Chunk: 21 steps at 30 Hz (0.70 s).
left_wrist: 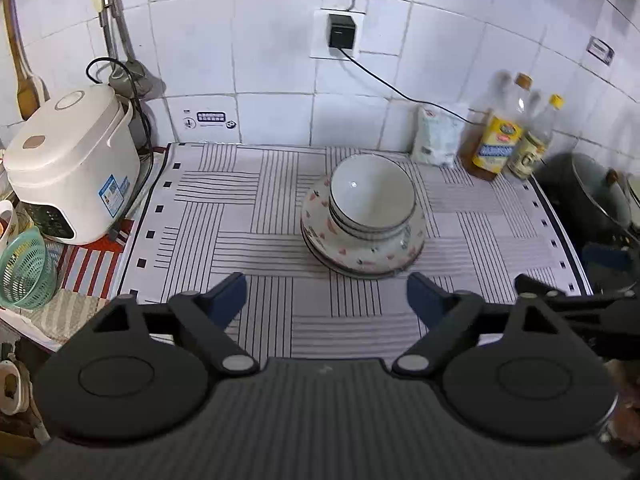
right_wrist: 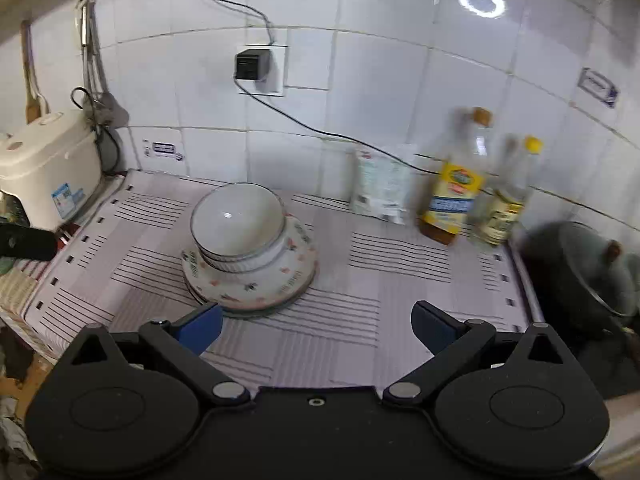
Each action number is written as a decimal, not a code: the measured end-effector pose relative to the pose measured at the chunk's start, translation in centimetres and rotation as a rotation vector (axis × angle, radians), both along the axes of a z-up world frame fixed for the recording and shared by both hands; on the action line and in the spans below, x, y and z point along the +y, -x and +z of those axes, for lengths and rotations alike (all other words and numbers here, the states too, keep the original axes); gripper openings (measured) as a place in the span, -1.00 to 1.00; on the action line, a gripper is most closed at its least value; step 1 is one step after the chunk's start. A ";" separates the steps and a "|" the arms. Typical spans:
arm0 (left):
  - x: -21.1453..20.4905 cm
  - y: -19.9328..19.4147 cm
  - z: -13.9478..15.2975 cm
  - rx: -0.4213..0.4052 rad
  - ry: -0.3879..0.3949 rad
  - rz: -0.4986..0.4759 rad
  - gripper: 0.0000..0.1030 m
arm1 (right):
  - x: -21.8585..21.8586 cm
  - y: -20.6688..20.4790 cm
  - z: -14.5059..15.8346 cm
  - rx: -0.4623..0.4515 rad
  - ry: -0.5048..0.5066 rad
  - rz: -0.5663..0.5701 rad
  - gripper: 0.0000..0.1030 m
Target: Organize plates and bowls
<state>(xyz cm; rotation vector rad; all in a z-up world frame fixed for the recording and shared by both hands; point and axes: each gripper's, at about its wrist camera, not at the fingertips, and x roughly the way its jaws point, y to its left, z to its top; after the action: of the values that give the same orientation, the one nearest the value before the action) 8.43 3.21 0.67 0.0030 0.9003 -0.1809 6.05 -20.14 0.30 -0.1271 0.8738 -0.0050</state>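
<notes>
One stack is sitting mid-tabletop (left_wrist: 240, 240) on the striped cloth: white bowls (left_wrist: 370, 196) nested in a wider flowered bowl (left_wrist: 360, 248), with a plate rim (left_wrist: 352, 270) peeking out below, likely nested to save space. I am counting at least two white bowls. Both the left gripper (left_wrist: 326, 300) and right gripper (right_wrist: 316, 326) are hovering with fingers apart, holding nothing. Two bottles (left_wrist: 516, 132) are standing against the wall.

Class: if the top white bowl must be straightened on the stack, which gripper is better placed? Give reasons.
Probably the left gripper: open, empty, the white bowl nearly straight ahead. For the right gripper, equally open, the stack sits off left.
</notes>
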 end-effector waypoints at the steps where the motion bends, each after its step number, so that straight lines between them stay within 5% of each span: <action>1: 0.0 0.3 0.1 0.001 -0.004 -0.003 0.82 | -0.1 0.5 0.6 -0.006 -0.002 -0.002 0.98; 6: -0.8 1.8 1.0 -0.007 -0.031 -0.012 0.87 | -1.5 2.4 2.6 -0.016 -0.083 -0.051 0.98; 15: -2.4 3.9 2.6 -0.055 -0.153 -0.008 0.87 | -3.3 3.6 4.0 -0.062 -0.062 -0.134 0.98; 21: -2.1 4.1 2.4 -0.031 -0.107 0.003 0.87 | -2.6 3.9 3.8 -0.048 -0.082 -0.125 0.98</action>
<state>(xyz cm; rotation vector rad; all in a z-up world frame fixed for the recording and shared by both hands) 4.35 1.16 3.11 0.1040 0.8782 -0.1297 2.12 -22.72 4.07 0.0044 0.8321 -0.0884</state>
